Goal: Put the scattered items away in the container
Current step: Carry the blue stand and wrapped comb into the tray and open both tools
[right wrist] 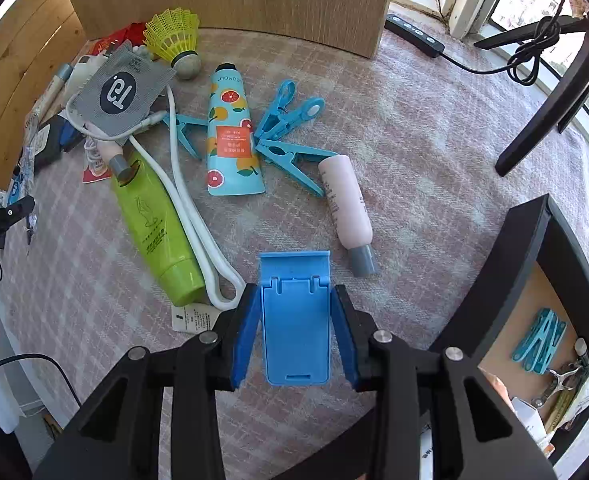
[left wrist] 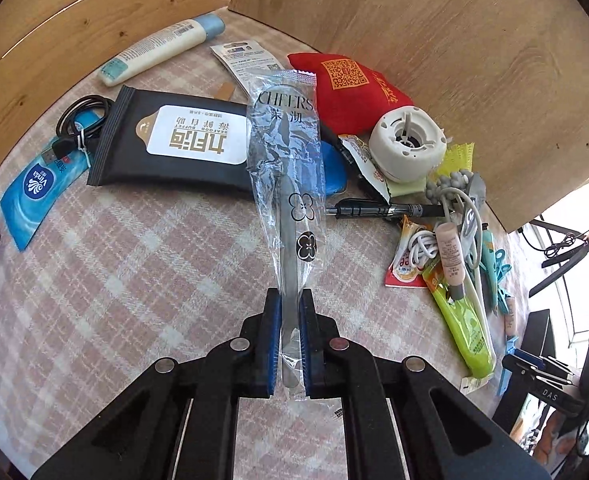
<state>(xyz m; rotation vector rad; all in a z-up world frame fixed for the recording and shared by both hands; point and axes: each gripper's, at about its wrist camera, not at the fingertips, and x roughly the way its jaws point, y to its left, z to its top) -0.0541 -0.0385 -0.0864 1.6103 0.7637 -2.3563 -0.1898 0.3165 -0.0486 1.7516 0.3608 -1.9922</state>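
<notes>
Left hand-held gripper (left wrist: 290, 320): blue pads pinched nearly together on a slim metal utensil in a clear crinkly sleeve (left wrist: 288, 168). The sleeve's near end is cut off behind the pads; its far end reaches over the clutter, and what kind of utensil it is cannot be made out through the wrinkles.

Right hand-held gripper (right wrist: 294, 316): jaws about half open, blue pads pressing both sides of a flat blue plastic folding stand (right wrist: 294, 320), whose near end sits low between the fingers.

Worktop (right wrist: 414, 128) has a pink plaid woven cloth. Container (right wrist: 534, 248), at right and close by, is a black-walled box with a brown floor, mostly cropped; teal pegs and small bits lie inside, hard to identify.

Mid-distance in the right view: a lime green tube (right wrist: 154, 224), a white cable (right wrist: 190, 208) alongside it, a pale pink bottle with grey cap (right wrist: 348, 204) and a fruit-print tube (right wrist: 230, 136) with teal clothes pegs (right wrist: 290, 128) beside it.

In the left view: a black glossy wipes pack (left wrist: 174, 144), a black pen (left wrist: 382, 210), a red fabric pouch (left wrist: 350, 88) and a white round ribbed plastic part (left wrist: 408, 142).

Farther off lies a yellow mesh shuttlecock (right wrist: 172, 36), with wooden panels behind.
</notes>
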